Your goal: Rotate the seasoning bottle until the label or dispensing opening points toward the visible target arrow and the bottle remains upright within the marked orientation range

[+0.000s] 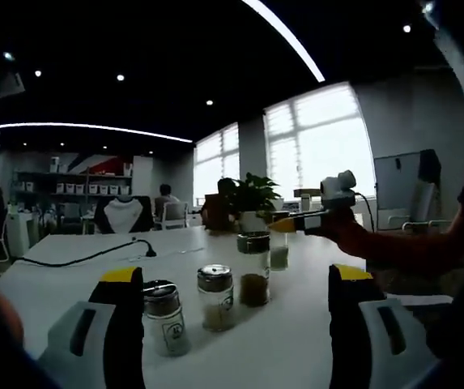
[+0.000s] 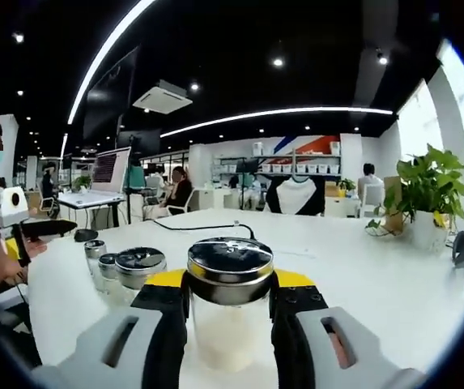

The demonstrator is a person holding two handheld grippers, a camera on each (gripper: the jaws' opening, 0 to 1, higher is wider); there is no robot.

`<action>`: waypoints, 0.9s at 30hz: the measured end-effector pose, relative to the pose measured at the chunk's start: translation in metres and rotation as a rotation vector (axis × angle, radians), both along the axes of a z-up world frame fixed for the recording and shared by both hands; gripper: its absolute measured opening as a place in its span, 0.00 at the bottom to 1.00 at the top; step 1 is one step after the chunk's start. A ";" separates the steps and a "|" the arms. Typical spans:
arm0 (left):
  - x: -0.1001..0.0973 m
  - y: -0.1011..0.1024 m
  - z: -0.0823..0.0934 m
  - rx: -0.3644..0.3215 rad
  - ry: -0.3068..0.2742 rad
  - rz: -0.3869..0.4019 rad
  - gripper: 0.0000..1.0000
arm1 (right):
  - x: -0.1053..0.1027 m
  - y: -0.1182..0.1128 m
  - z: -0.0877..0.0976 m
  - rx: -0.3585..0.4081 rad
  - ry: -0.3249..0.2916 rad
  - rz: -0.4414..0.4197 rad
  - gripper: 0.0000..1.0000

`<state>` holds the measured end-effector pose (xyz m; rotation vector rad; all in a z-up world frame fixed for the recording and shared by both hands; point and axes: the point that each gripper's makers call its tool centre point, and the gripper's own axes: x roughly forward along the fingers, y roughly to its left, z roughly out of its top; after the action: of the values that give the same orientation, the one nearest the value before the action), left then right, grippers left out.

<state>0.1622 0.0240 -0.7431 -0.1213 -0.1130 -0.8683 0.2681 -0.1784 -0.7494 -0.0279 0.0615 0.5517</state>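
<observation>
Several glass seasoning bottles with metal caps stand on the white table. In the left gripper view, a pale-filled bottle, a second bottle and a brown-filled bottle stand in a row between the jaws of my left gripper, which is open wide and touches none of them. Farther back, my right gripper comes in from the right and holds a fourth bottle. In the right gripper view, my right gripper is shut on that upright bottle, which has white contents.
The other bottles cluster to the left in the right gripper view. A person's hand holds the left gripper beyond them. A black cable runs across the table. A potted plant stands at the far edge, with chairs and shelves behind.
</observation>
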 end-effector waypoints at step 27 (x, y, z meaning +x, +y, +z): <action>-0.001 -0.049 -0.084 0.410 0.027 -0.071 0.52 | -0.100 0.105 -0.002 0.070 0.004 0.442 0.37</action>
<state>0.1611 -0.0250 -0.8275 0.2484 0.0961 -0.9442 0.1681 -0.0734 -0.7518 0.0288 0.0393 0.9949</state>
